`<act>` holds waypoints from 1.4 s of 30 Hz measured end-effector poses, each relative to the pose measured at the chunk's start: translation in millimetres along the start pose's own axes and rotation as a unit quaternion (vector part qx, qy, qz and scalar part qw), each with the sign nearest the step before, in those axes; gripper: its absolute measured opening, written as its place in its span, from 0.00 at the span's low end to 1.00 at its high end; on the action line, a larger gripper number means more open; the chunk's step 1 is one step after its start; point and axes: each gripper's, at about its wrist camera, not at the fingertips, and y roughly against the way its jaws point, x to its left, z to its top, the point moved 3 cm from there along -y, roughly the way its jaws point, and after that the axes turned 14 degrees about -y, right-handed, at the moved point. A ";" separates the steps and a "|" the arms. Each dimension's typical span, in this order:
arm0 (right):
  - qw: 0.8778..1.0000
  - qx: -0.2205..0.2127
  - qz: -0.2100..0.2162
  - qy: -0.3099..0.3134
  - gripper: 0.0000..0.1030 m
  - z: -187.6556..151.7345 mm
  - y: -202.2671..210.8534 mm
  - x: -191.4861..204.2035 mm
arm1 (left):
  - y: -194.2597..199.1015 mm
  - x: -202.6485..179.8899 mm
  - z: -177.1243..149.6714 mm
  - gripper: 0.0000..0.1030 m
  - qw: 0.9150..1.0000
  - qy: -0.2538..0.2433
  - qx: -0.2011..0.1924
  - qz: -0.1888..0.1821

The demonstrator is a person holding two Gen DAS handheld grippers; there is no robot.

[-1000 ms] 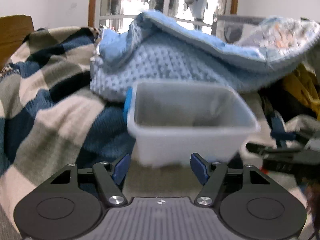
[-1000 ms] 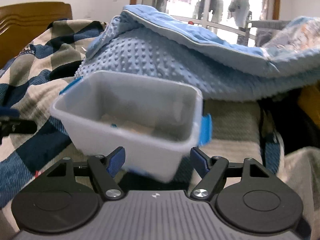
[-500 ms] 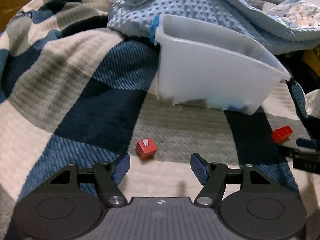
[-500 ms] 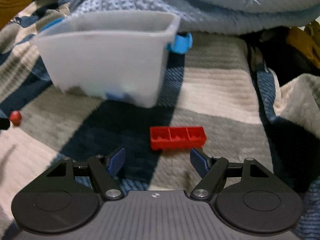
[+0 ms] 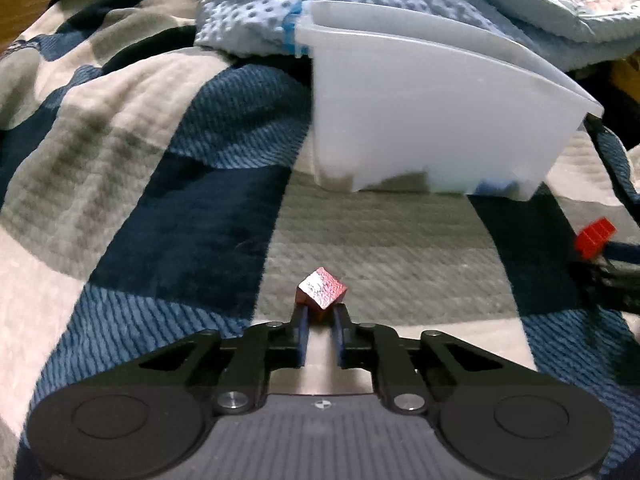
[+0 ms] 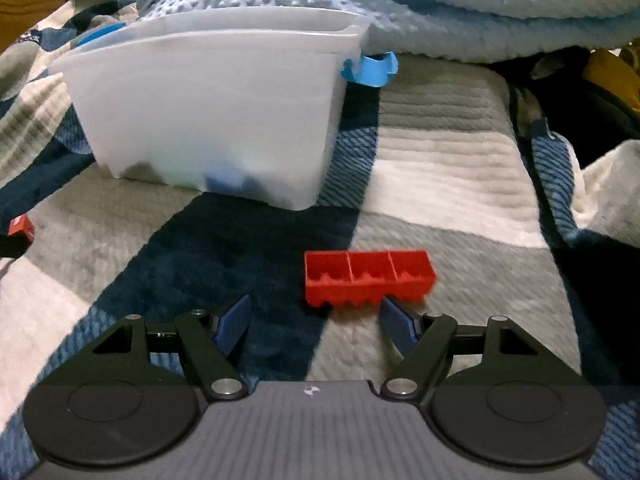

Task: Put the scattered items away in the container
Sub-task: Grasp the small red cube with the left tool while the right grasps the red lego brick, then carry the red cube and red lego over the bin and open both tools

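Left wrist view: the small red plastic cube [image 5: 322, 293] sits tilted, one corner up, pinched between the blue pads of the left gripper [image 5: 320, 320] on the checked blanket [image 5: 160, 220], in front of the translucent white plastic container [image 5: 420, 120]. The jaws have just closed on it; half a second earlier they stood wide with the cube lying ahead of them. The right gripper [image 6: 314, 320] is spread, with the long red three-cell brick [image 6: 368, 280] just beyond its fingertips.

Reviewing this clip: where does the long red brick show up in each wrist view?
Left wrist: long red brick at the far right edge, partly hidden, by the right gripper's dark fingers.
Right wrist: long red brick lies hollow side up at centre, just ahead of the open right gripper.
Shared landmark: the translucent container on the checked blanket.
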 end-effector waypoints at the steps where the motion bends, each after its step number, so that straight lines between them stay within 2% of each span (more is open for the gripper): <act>1: 1.000 -0.001 -0.008 -0.007 0.73 2.3 -3.0 0.7 | 1.1 1.0 0.7 0.12 1.000 0.003 -0.001 -0.004; 6: 0.997 0.015 -0.043 -0.058 0.83 16.8 -17.0 -2.0 | 3.8 -8.3 3.4 0.12 0.999 -0.018 -0.005 -0.027; 9: 0.993 0.027 -0.068 -0.095 0.84 28.0 -27.8 -5.8 | 3.4 -12.8 4.7 0.12 0.999 -0.013 -0.006 -0.033; 13: 0.987 0.039 -0.092 -0.123 0.72 34.4 -36.6 -7.0 | 2.3 -19.3 8.2 0.12 0.999 -0.014 -0.009 -0.037; 18: 0.987 0.031 -0.100 -0.119 0.72 23.6 -24.4 0.4 | 4.7 -29.4 13.0 0.12 0.998 -0.030 -0.014 -0.049; 21: 0.991 0.023 -0.079 -0.103 0.72 16.5 -12.7 5.4 | 8.8 -31.8 13.1 0.12 0.998 -0.029 -0.019 -0.052; 27: 0.999 -0.006 -0.032 -0.032 0.72 -0.2 22.9 20.0 | 22.5 -30.5 10.1 0.12 0.998 -0.035 -0.030 -0.041; 31: 1.000 -0.026 0.008 0.011 0.72 -8.8 46.8 37.6 | 34.3 -19.0 0.0 0.12 0.999 -0.029 -0.035 -0.029; 36: 0.998 -0.020 0.048 0.033 0.72 -17.9 58.1 58.2 | 35.7 -1.1 -11.6 0.13 0.999 -0.002 -0.028 -0.015; 37: 0.998 -0.021 0.051 0.037 0.72 -19.6 58.3 61.3 | 35.0 1.3 -10.9 0.15 0.999 0.007 -0.032 -0.017; 40: 0.997 -0.019 0.060 0.038 0.72 -21.5 57.6 67.1 | 28.5 -1.8 -4.2 0.39 0.998 0.031 -0.038 -0.038; 42: 0.997 -0.017 0.061 0.038 0.72 -21.8 56.0 69.4 | 20.9 -12.6 1.6 0.41 0.999 0.008 -0.038 -0.026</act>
